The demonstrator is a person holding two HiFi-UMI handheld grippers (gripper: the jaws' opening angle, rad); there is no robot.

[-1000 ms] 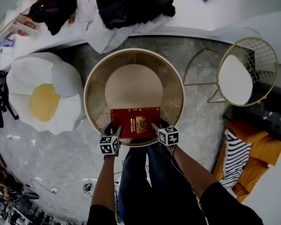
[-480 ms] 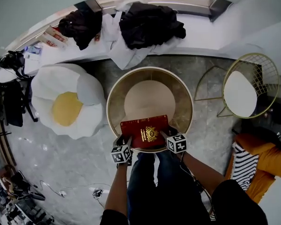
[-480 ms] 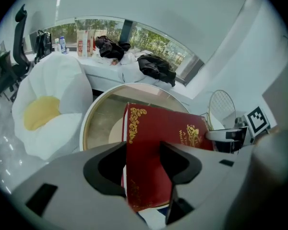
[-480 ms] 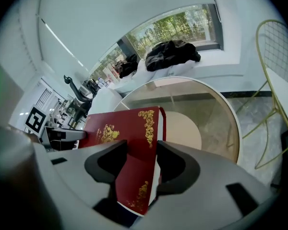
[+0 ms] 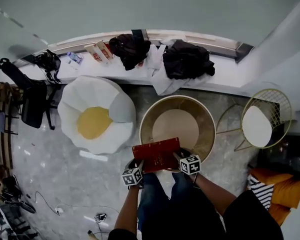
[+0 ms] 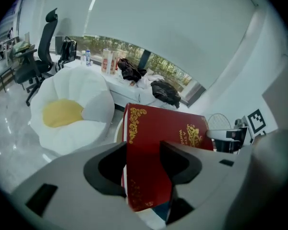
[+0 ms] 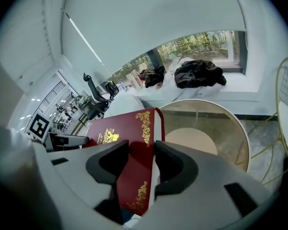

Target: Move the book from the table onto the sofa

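Note:
A red book (image 5: 157,154) with gold print hangs above the near rim of the round glass table (image 5: 208,125), tilted, its far edge up. My left gripper (image 5: 136,165) is shut on its left end and my right gripper (image 5: 179,157) on its right end. In the left gripper view the book (image 6: 158,143) stands between the jaws of the left gripper (image 6: 143,159). The right gripper (image 7: 141,162) clamps the cover (image 7: 129,138); its jaws have just been closing on the book. The white, yellow-centred sofa (image 5: 96,114) lies left of the table.
A gold wire chair (image 5: 265,124) stands right of the table. Behind it runs a white window ledge (image 5: 225,81) with dark clothes (image 5: 186,59) and boxes. A black office chair (image 5: 32,96) is at far left, orange and striped cushions (image 5: 270,189) at lower right.
Both grippers have risen with the book, which now hangs off the table and tilts more. The head view has swung, so the sofa and the ledge sit nearer the middle.

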